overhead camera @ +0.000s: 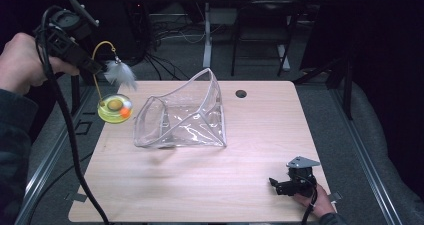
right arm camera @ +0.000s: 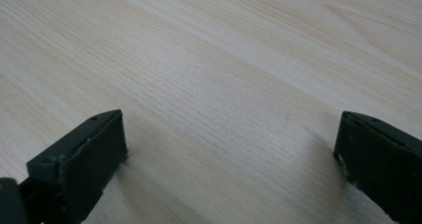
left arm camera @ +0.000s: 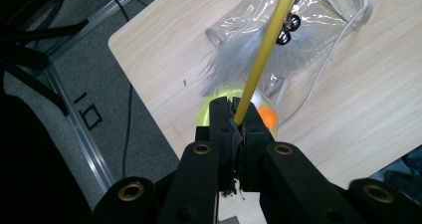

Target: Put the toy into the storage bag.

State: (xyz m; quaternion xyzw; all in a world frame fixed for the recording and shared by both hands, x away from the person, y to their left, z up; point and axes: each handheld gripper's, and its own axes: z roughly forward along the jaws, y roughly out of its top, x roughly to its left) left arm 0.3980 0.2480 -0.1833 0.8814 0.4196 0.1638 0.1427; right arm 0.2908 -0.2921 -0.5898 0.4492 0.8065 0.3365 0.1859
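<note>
Between the tips of the left claw (left arm camera: 234,117), clamped tight: one thin yellow wand (left arm camera: 263,55) of a cat toy. Item comprises wand, grey-white feather tuft (overhead camera: 121,74) with small dark bells (left arm camera: 287,27) at the far end, and a lime-green round base (overhead camera: 115,109) carrying an orange ball (overhead camera: 125,113). Base sits just below and beyond the claw tips, at the counter's (overhead camera: 200,185) near-left edge; whether it rests on the surface or has cleared it cannot be told.

Clear plastic pouch (overhead camera: 185,117), mouth gaping, lies just beyond the base, away from the claw.

Right claw (overhead camera: 274,184): tips well apart, nothing between them, resting low on bare wood far from the toy.

Handling note, as a judgement: toy appears bound for the pouch. Keep the grip firm on the wand, since it is thin and springy; lift until the base hangs free, carry it level to the pouch mouth, and let the feather trail rather than snag the rim. Right claw could steady the pouch.

Surface: pale wood-grain counter with one round cable hole (overhead camera: 241,93). Room: dim, grey floor, loose cables (overhead camera: 170,35), another desk's legs behind.
</note>
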